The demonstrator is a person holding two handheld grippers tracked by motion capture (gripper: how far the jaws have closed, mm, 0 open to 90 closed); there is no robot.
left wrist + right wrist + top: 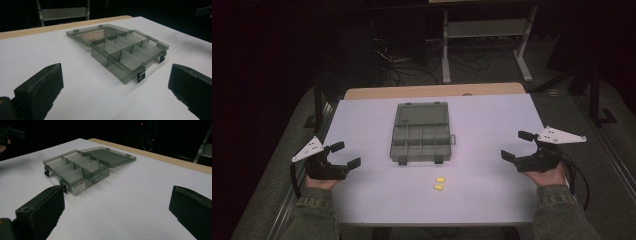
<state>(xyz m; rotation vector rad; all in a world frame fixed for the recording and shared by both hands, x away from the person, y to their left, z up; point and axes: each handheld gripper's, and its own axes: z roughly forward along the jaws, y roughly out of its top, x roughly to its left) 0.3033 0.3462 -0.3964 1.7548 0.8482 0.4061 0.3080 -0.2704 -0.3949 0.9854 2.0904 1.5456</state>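
I hold both grippers, left (345, 154) and right (517, 145), jaws open, over the white tabletop (492, 120) in a dark room, flanking the open box (420, 132).

the left claw (116, 87) hangs over the white table (82, 87), jaws wide apart and holding nothing. ahead lies an open, smoky divided box (127, 51), its lid (93, 33) folded back flat.

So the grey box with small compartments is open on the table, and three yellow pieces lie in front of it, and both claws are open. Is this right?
Not quite: there are two yellow pieces, not three; the high view shows them on the table in front of the box. The rest holds: the box lies open, and the left claw and right claw are both open, holding nothing.
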